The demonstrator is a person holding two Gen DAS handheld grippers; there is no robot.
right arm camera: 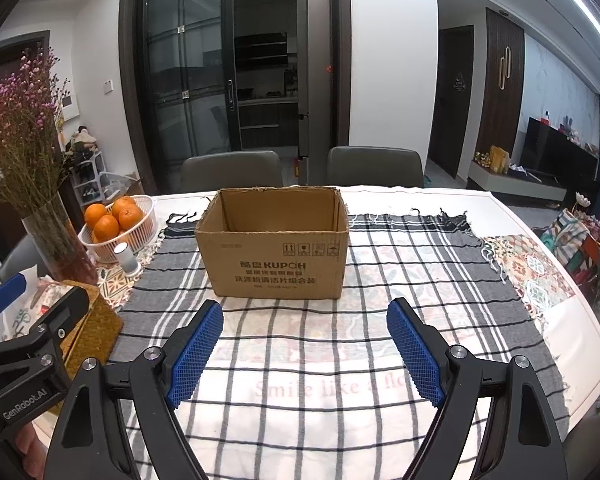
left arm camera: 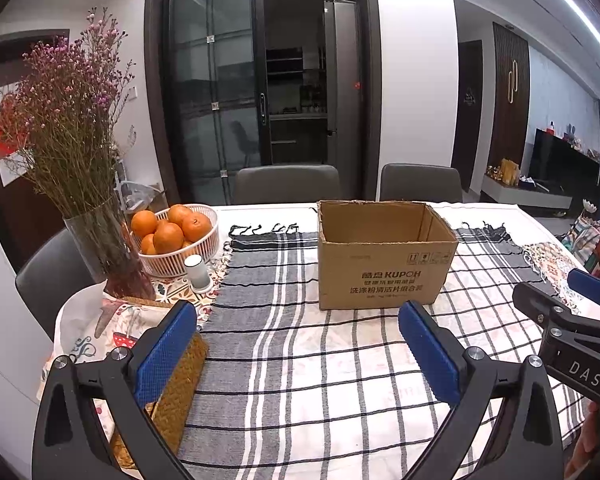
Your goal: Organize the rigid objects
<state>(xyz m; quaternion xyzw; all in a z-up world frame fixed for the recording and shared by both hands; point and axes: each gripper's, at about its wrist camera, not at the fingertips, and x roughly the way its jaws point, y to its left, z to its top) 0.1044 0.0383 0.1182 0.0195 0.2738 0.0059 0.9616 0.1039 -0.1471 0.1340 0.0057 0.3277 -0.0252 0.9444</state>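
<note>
An open brown cardboard box (left arm camera: 384, 264) stands on the checked cloth in the middle of the table; it also shows in the right wrist view (right arm camera: 274, 252). What it holds is hidden by its front wall. My left gripper (left arm camera: 298, 354) is open and empty, held above the cloth in front of the box. My right gripper (right arm camera: 305, 350) is open and empty, also in front of the box. The right gripper shows at the right edge of the left wrist view (left arm camera: 572, 320); the left gripper shows at the left edge of the right wrist view (right arm camera: 28, 340).
A white basket of oranges (left arm camera: 176, 240), a small white cylinder (left arm camera: 197, 273) and a glass vase of dried flowers (left arm camera: 108, 252) stand at the left. A woven mat (left arm camera: 180, 384) lies by the left fingers. Two grey chairs (left arm camera: 288, 184) stand behind the table.
</note>
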